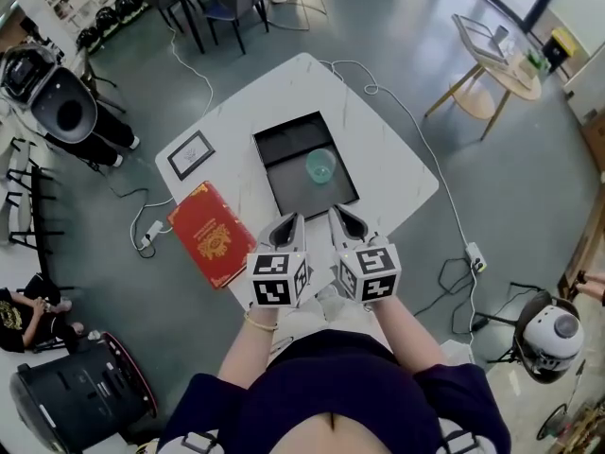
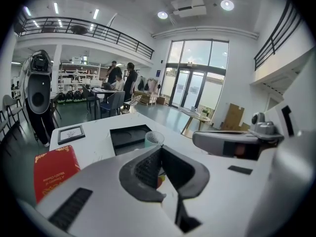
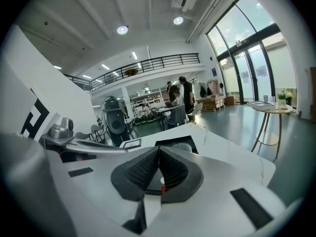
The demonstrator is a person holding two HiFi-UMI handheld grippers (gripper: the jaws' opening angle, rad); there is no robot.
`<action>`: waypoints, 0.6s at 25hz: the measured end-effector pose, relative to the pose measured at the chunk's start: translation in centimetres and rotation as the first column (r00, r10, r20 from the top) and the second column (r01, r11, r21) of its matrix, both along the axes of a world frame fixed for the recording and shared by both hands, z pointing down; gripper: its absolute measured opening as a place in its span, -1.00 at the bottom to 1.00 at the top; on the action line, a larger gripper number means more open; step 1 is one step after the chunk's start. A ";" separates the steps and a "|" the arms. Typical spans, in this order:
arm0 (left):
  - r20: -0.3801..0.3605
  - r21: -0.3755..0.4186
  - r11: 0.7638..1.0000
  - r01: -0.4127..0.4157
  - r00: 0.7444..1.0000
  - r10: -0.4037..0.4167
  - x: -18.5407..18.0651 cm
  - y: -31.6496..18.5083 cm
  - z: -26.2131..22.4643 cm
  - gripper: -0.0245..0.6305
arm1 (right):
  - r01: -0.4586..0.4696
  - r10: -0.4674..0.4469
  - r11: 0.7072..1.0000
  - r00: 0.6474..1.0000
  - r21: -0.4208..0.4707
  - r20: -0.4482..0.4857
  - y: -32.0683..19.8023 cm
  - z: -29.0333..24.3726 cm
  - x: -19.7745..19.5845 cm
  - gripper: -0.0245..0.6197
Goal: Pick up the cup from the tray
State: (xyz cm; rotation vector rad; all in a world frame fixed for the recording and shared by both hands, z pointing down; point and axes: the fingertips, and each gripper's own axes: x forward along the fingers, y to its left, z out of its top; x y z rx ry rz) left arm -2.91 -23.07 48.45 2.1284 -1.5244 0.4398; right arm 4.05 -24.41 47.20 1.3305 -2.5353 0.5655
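A pale green see-through cup stands upright in the black tray on the white table. The cup shows past the left jaws, inside the tray; in the right gripper view only its rim peeks over the jaws, within the tray. My left gripper and right gripper hover side by side over the table's near edge, just short of the tray. Both are shut with nothing between the pads.
A red book lies at the table's near left corner, a framed card beyond it. Cables trail over the floor. A round side table stands far right; chairs and robots stand around the room.
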 end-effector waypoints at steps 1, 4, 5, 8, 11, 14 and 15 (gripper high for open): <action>0.000 -0.008 1.000 0.001 1.000 -0.001 -0.2 -0.1 0.2 -0.90 | -0.003 0.003 1.000 1.000 -0.006 -0.008 -0.1 0.3 -0.1 -0.89; -0.004 -0.029 1.000 -0.001 1.000 0.001 -0.5 -0.5 0.9 -0.90 | -0.009 0.008 1.000 1.000 -0.029 -0.026 -0.6 1.3 -0.4 -0.89; -0.006 -0.033 0.999 -0.004 1.000 0.004 -0.6 -0.7 1.1 -0.90 | -0.014 0.013 0.999 0.999 -0.036 -0.029 -0.8 1.7 -0.5 -0.89; -0.008 -0.039 0.999 -0.016 1.000 0.016 -0.8 -1.6 1.7 -0.90 | -0.035 0.033 0.998 0.999 -0.051 -0.041 -1.9 2.9 -0.7 -0.89; -0.014 -0.045 0.999 -0.026 1.000 0.025 -0.9 -2.2 2.4 -0.90 | -0.039 0.035 0.997 0.998 -0.071 -0.057 -2.6 4.3 -0.9 -0.89; -0.022 -0.059 0.998 -0.028 0.999 0.027 -1.0 -2.7 3.2 -0.90 | -0.021 0.014 0.994 0.998 -0.107 -0.067 -3.2 5.9 -1.3 -0.89; -0.022 -0.064 0.997 -0.030 0.999 0.029 -1.0 -2.9 3.5 -0.90 | -0.016 0.008 0.993 0.998 -0.120 -0.070 -3.4 6.3 -1.4 -0.89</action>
